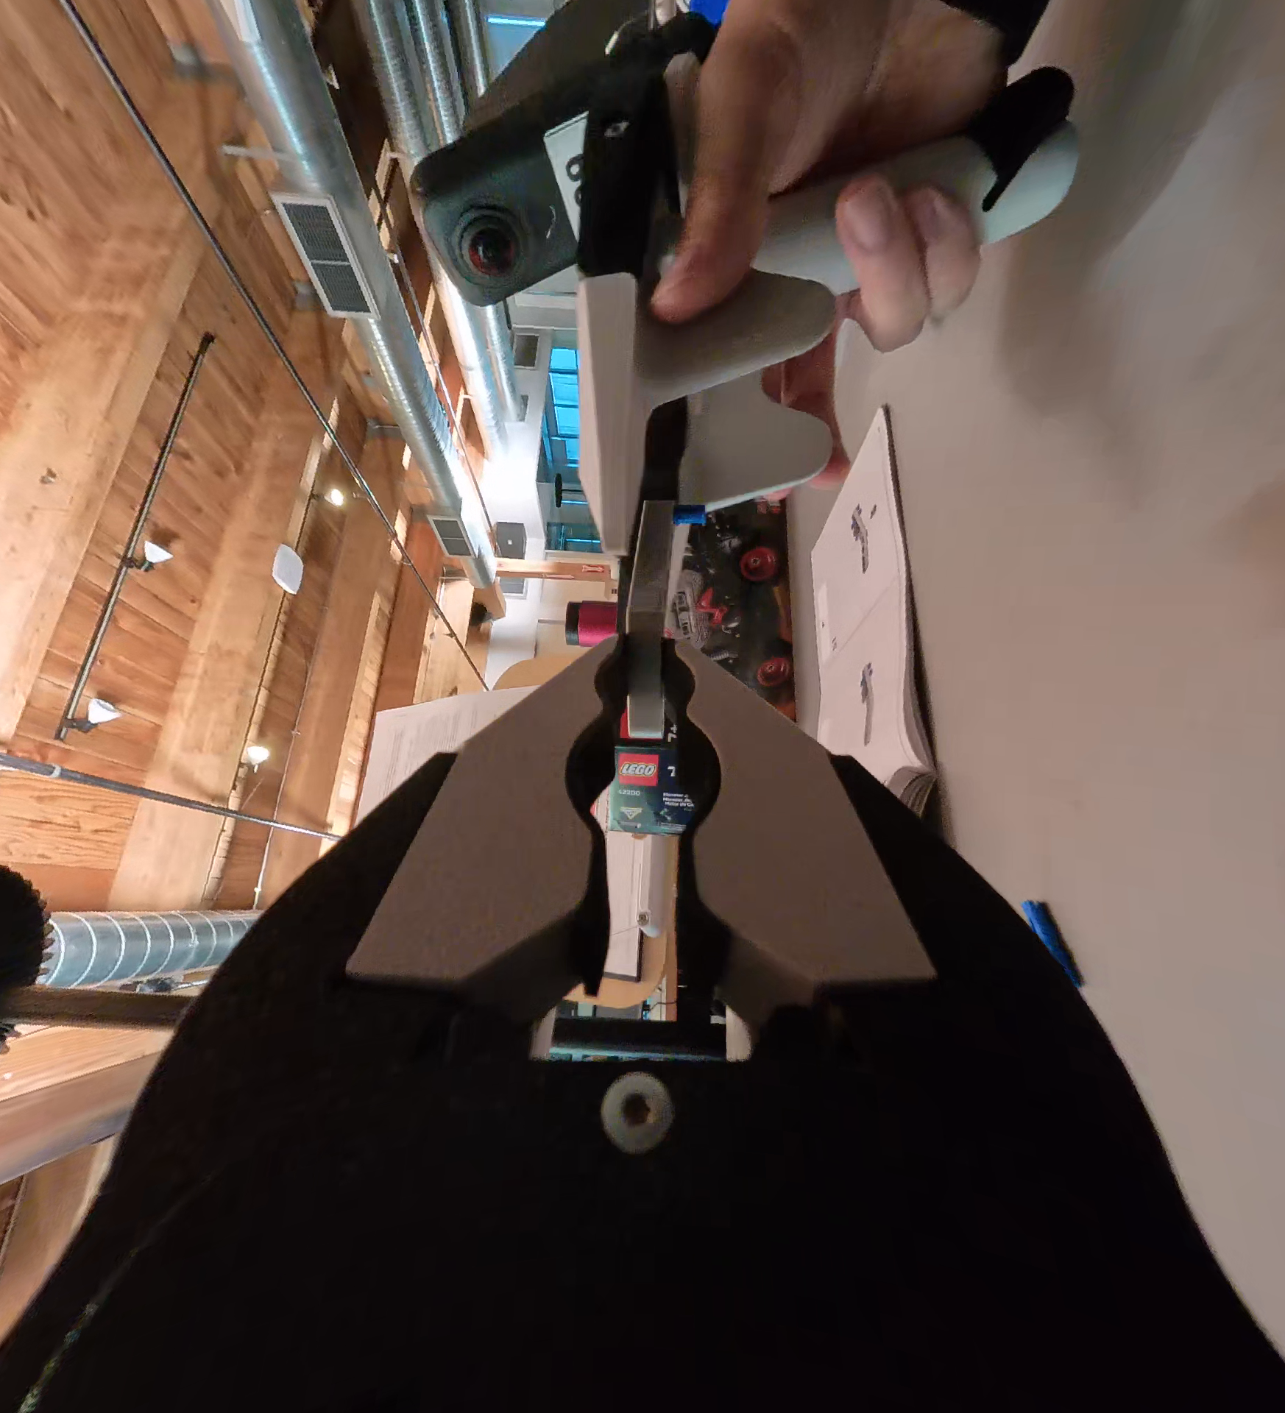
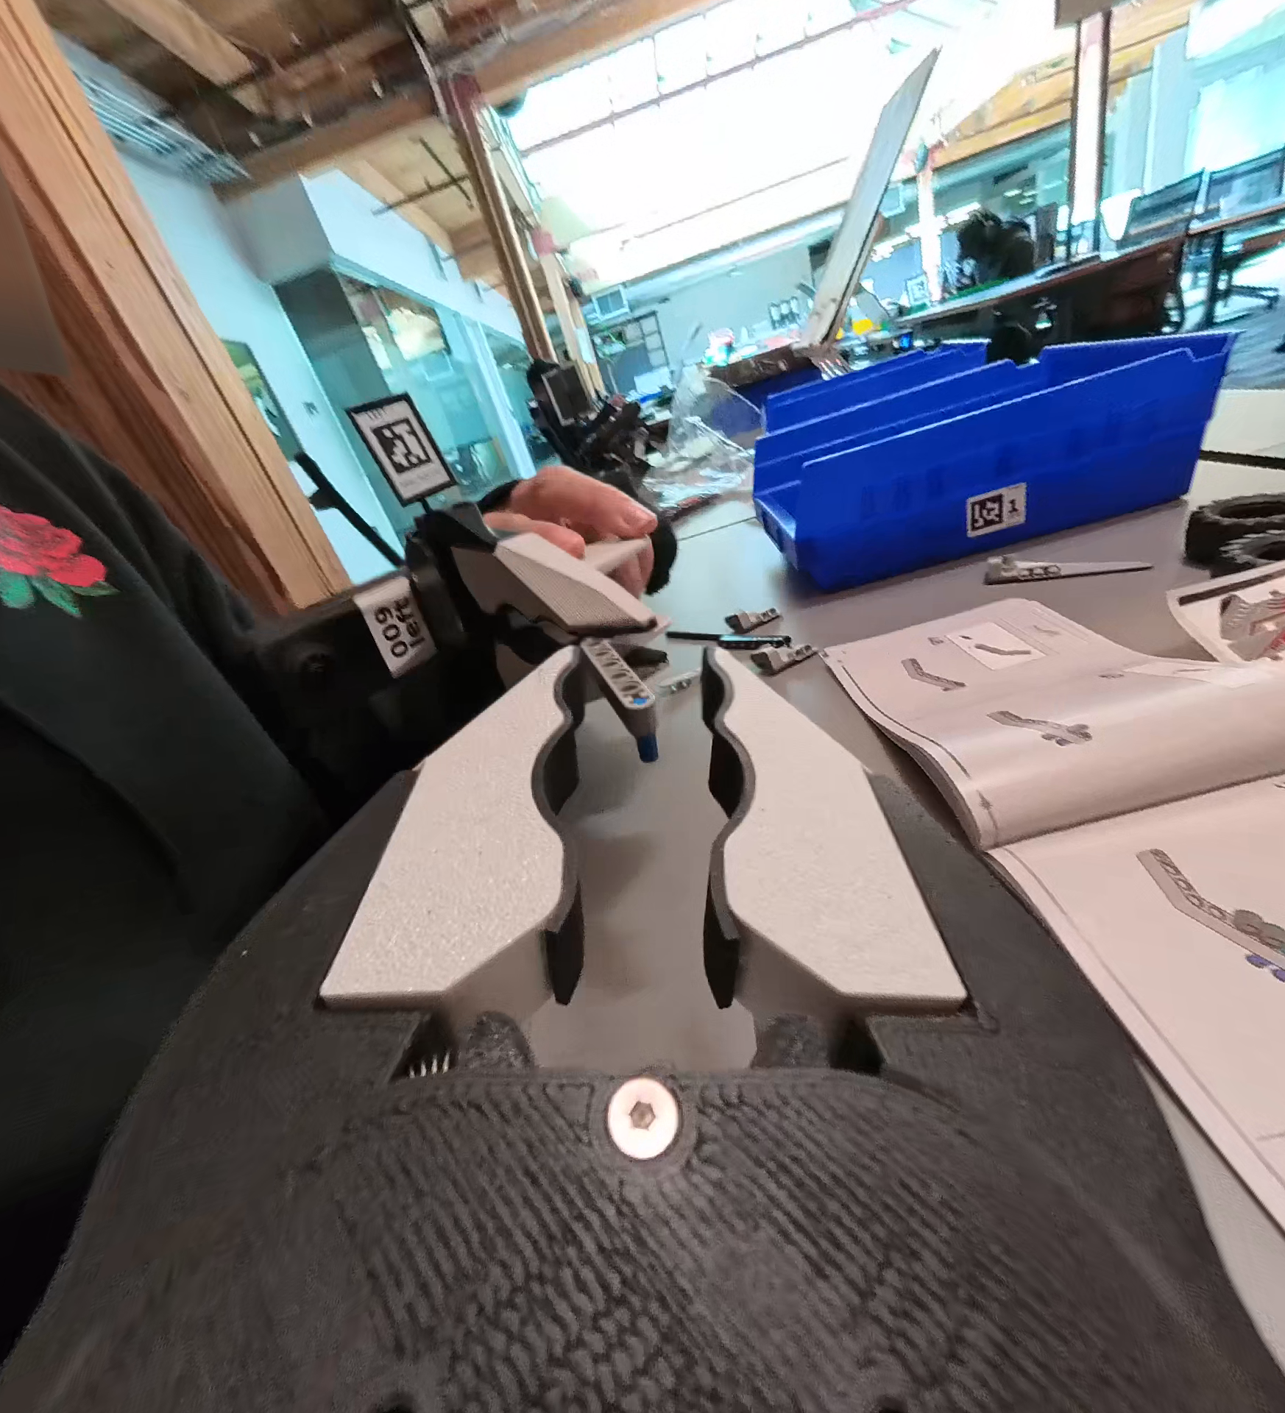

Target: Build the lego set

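Note:
My left gripper (image 1: pixel 648 654) is shut on a long grey holed beam (image 1: pixel 647 604) that sticks out ahead of it. A blue pin (image 1: pixel 689 512) sits in the beam's far end. In the right wrist view the left gripper (image 2: pixel 609 635) holds the beam (image 2: pixel 616 688) slanting down, with the blue pin (image 2: pixel 647 745) at its low tip. My right gripper (image 2: pixel 639 673) is open, and the beam's pinned end lies in the gap between its fingers without touching them. The right gripper (image 1: pixel 658 459) also shows in the left wrist view, held by a hand.
An open instruction booklet (image 2: pixel 1083 764) lies right of the grippers. Behind it stand a blue bin (image 2: pixel 991 459), black tyres (image 2: pixel 1251 527) and a sticker sheet (image 2: pixel 1282 612). Small grey parts (image 2: pixel 777 654) and a black axle (image 2: pixel 723 636) lie on the table. The set's box (image 1: pixel 746 612) and a loose blue piece (image 1: pixel 1052 940) show in the left wrist view. Less than 4 cm separates the two grippers' tips.

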{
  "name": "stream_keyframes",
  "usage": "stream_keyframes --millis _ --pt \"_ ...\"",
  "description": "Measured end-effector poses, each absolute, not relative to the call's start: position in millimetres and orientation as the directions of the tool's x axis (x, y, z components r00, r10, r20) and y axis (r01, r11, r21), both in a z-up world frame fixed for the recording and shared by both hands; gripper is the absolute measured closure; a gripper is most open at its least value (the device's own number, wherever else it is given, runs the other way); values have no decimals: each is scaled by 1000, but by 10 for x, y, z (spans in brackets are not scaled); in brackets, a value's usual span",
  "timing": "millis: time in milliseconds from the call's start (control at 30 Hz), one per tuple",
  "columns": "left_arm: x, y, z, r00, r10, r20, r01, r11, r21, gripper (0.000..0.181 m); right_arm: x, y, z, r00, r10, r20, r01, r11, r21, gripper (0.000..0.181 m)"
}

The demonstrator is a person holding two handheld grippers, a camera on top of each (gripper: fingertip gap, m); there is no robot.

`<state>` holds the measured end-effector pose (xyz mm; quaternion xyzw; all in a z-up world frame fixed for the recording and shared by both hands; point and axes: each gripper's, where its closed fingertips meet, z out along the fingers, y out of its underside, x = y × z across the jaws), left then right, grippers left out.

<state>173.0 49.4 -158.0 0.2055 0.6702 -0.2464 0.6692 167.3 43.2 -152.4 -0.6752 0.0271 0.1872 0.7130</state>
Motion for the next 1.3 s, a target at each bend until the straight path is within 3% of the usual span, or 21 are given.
stream_keyframes --millis 67,167,467,767,867,933,1000,1067,1167,1233,1300 --pt "1729 485 -1590 1 -50 -999 608 793 -39 176 1613 408 -1554 922 269 -280 -289 -6 -957 166" --pt "1736 494 -1626 -6 -42 -999 611 791 -37 176 1540 397 -1589 922 298 -248 -251 -31 -968 173" --pt "1800 579 -1658 -30 -57 -998 585 809 -64 175 1540 458 -1653 963 248 -105 -105 -14 -994 175" --pt "1831 659 -1593 85 -38 -996 552 834 15 176 1603 460 -1591 969 222 -108 -120 41 -992 175" --pt "1836 660 -1649 36 -50 -998 557 830 -22 175 1606 459 -1629 968 226 -107 -116 30 -993 175" --pt "1843 678 -1668 -21 -86 -996 552 830 -84 168 1633 452 -1647 969 219 -117 -126 26 -992 175" --pt "1843 737 -1630 -116 -180 -977 541 813 -214 153 1711 429 -1635 975 187 -124 -134 38 -990 175" --pt "1877 844 -1616 -317 -317 -894 481 759 -439 147 1815 405 -1613 979 141 -145 -155 62 -986 175" --pt "1930 1050 -1787 -661 -508 -553 186 603 -776 159 1920 390 -1584 981 91 -170 -179 96 -979 175" --pt "1906 1192 -2041 -775 -556 -302 -69 548 -833 160 1959 388 -1583 981 72 -182 -188 101 -977 176" --pt "1759 1321 -2367 -833 -538 -130 -270 600 -753 160 1963 392 -1587 981 69 -183 -190 98 -977 176"
